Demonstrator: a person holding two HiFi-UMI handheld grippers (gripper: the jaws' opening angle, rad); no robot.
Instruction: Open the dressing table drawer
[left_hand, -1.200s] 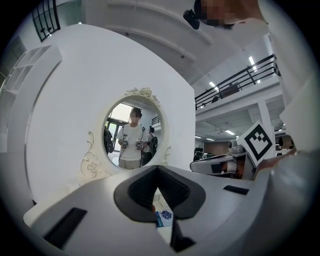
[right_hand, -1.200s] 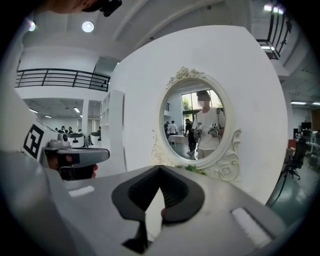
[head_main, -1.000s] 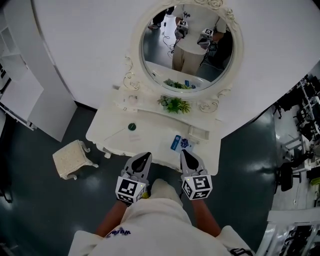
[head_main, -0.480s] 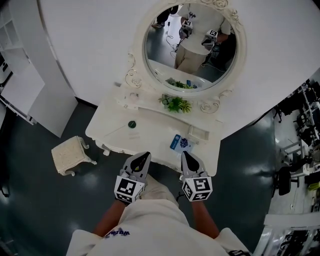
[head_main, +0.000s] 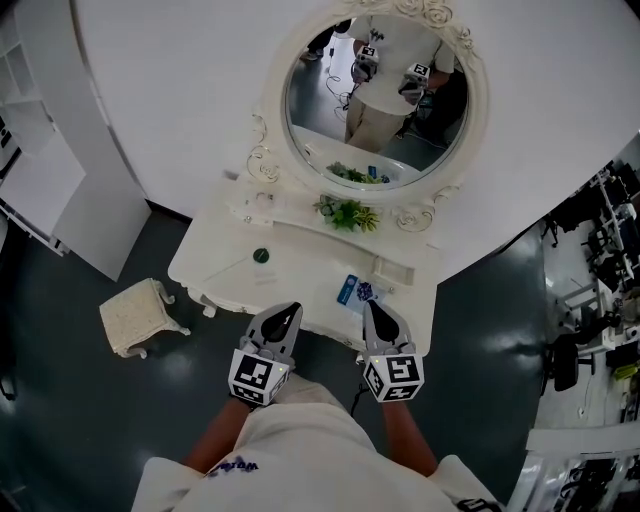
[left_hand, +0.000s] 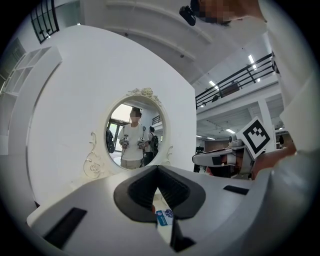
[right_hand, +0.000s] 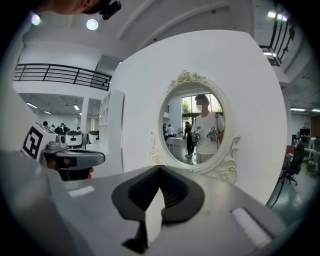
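The white dressing table (head_main: 230, 270) stands against the wall under an oval mirror (head_main: 378, 95). Its drawer front is hidden below the tabletop's near edge in the head view. My left gripper (head_main: 289, 311) hovers just before that near edge, jaws shut and empty. My right gripper (head_main: 372, 306) hangs beside it at the same edge, also shut on nothing. In the left gripper view the closed jaws (left_hand: 157, 169) point level at the mirror (left_hand: 132, 132). The right gripper view shows shut jaws (right_hand: 159, 170) aimed at the mirror (right_hand: 197, 130), with the left gripper (right_hand: 70, 159) at the side.
On the tabletop lie a green plant (head_main: 346, 212), a dark round lid (head_main: 261, 256), a blue packet (head_main: 349, 290) and a small white tray (head_main: 393, 268). A white stool (head_main: 138, 316) stands left of the table, a white cabinet (head_main: 40, 190) further left, equipment racks (head_main: 600, 300) right.
Both grippers stay shut and in place. Only the head view has drifted a little, so the table sits slightly higher in the picture.
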